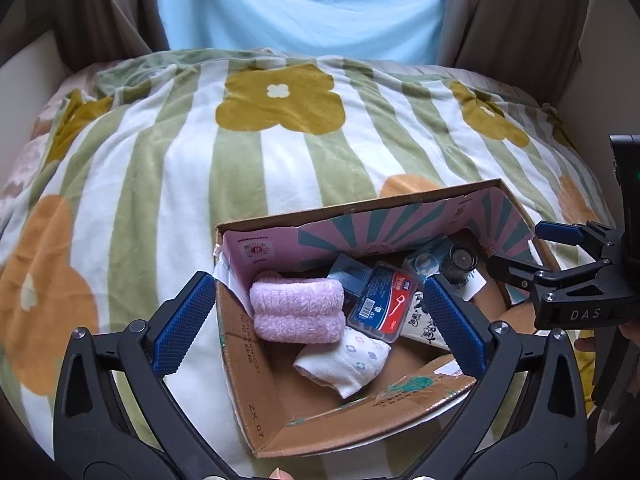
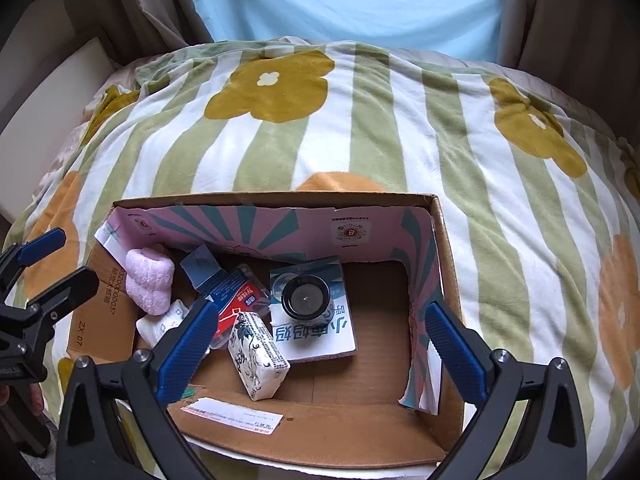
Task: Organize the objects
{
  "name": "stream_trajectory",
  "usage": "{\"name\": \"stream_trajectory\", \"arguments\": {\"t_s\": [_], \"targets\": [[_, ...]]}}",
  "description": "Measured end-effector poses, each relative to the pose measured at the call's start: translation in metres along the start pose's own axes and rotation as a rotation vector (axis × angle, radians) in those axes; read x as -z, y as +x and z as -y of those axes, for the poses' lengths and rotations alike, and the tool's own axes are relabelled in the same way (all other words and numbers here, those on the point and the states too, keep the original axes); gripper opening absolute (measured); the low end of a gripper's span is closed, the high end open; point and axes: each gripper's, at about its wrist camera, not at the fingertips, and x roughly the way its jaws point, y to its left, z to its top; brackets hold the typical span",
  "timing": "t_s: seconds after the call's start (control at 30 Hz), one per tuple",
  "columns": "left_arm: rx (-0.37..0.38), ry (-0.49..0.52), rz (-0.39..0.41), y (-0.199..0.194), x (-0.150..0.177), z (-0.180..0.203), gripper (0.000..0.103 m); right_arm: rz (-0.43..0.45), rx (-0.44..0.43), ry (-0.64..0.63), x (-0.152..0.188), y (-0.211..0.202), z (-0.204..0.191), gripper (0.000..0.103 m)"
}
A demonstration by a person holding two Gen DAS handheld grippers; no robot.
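Box [image 2: 256, 436] on the bed blanket [image 2: 400, 140]: holds towel [image 1: 298, 310], sock [image 1: 344, 364], floss case [image 1: 382, 304], jar [image 2: 306, 300], tissue pack [image 2: 258, 358]. Your left claw [image 1: 320, 316] and right claw [image 2: 320, 348] hover spread wide, empty. Step looks like release; next, pull clear.

You've got a bed under a striped floral blanket [image 2: 360, 128]; open cardboard box [image 2: 436, 216] sits directly on it at 6 o'clock, nearest you.
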Motion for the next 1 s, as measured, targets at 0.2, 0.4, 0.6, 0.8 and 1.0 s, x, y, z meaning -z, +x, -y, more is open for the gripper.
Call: {"name": "stream_trajectory", "arguments": {"t_s": [0.2, 0.4, 0.6, 0.8, 1.0], "targets": [[-0.034, 0.023, 0.060, -0.049, -0.007, 0.012, 0.103, 0.083, 0.048, 0.005, 0.000, -0.044, -0.007, 0.102], [-0.075, 0.018, 0.145, -0.122, 0.010, 0.029, 0.103, 0.148, 0.084, 0.004, 0.024, -0.106, -0.019, 0.102], [-0.075, -0.034, 0.233, -0.179, 0.065, 0.043, 0.103, 0.201, 0.102, -0.028, 0.081, -0.152, -0.042, 0.102], [-0.087, -0.084, 0.239, -0.192, 0.117, 0.046, 0.103, 0.241, 0.084, 0.031, 0.131, -0.176, -0.042, 0.102], [-0.097, -0.027, 0.255, -0.205, 0.122, 0.061, 0.103, 0.273, 0.074, 0.054, 0.141, -0.193, -0.044, 0.102]]}}
